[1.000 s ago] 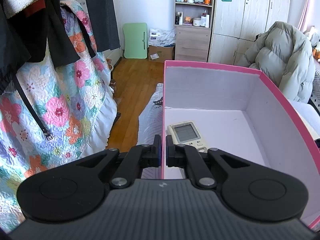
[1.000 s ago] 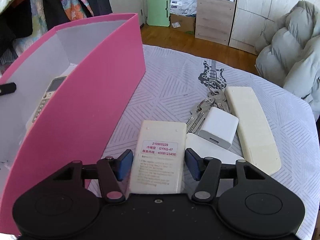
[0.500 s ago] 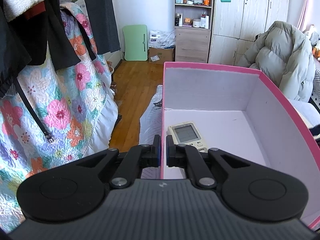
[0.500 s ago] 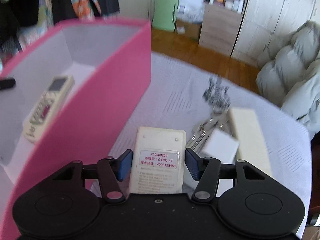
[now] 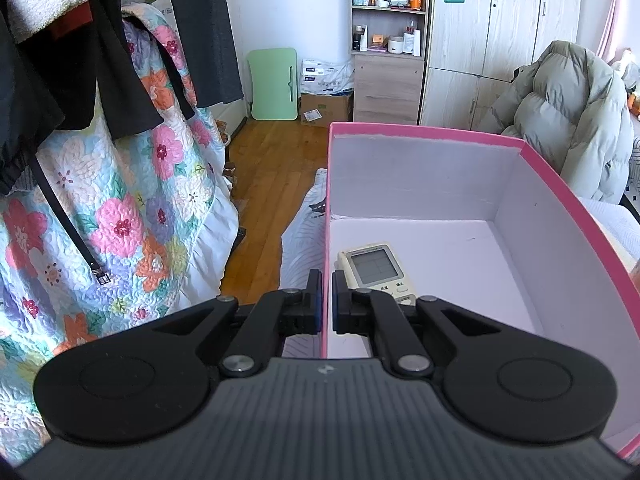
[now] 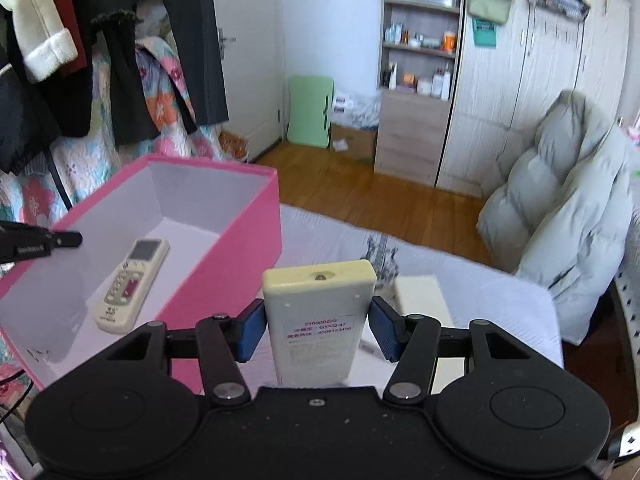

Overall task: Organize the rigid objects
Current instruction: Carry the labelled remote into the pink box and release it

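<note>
Lower half of remote in box (image 5: 374,268) hidden behind left gripper (image 5: 327,300) fingers. Pale bar (image 6: 420,298) on table mostly covered by held remote (image 6: 318,320) and right gripper (image 6: 318,330) (possibly another remote). Label print (image 6: 319,330) blurred, barely legible. Pink box (image 5: 580,216) cut off at right edge.

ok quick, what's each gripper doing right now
Left gripper: shut on the pink box wall.
Right gripper: shut on a cream remote.
</note>
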Available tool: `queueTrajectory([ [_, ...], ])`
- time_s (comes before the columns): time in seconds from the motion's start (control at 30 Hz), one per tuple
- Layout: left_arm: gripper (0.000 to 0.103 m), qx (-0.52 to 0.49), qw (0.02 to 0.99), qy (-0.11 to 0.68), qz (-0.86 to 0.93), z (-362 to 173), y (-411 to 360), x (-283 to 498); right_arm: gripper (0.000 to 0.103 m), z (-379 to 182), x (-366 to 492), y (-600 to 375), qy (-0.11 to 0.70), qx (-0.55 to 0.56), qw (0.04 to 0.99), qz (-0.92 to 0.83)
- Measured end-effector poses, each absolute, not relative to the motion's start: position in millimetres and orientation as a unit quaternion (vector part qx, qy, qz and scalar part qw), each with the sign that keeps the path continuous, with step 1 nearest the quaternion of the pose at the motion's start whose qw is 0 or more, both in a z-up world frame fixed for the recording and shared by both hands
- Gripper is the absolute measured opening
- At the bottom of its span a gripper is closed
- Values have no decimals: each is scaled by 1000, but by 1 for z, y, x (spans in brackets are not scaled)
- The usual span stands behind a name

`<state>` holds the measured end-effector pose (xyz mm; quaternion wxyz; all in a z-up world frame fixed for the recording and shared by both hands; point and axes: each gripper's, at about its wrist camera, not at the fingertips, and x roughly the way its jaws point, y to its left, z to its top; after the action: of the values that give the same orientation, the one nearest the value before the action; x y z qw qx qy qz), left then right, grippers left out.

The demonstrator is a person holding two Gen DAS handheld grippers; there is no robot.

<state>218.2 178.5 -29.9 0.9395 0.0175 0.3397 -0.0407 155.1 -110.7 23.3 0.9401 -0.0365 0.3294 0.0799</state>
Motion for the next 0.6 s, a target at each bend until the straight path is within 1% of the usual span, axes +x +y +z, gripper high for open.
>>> queueTrajectory([
  [0.17, 4, 16, 939, 341, -39, -30, 179, 218, 61, 67, 149, -95, 268, -57, 953, 127],
  [0.27, 4, 17, 939, 342, -38, -30, 179, 219, 61, 92, 159, -82, 251, -21, 944, 211],
  [0.33, 4, 17, 938, 344, -36, -30, 179, 219, 61, 99, 171, -62, 236, -9, 933, 271],
  [0.4, 4, 17, 938, 344, -36, -30, 179, 219, 61, 95, 186, -35, 224, -31, 929, 294],
  [0.47, 4, 17, 938, 344, -39, -30, 179, 220, 61, 78, 207, -6, 224, -65, 924, 303],
  [0.6, 4, 16, 938, 344, -46, -31, 181, 220, 61, 29, 247, 21, 267, -100, 909, 303],
])
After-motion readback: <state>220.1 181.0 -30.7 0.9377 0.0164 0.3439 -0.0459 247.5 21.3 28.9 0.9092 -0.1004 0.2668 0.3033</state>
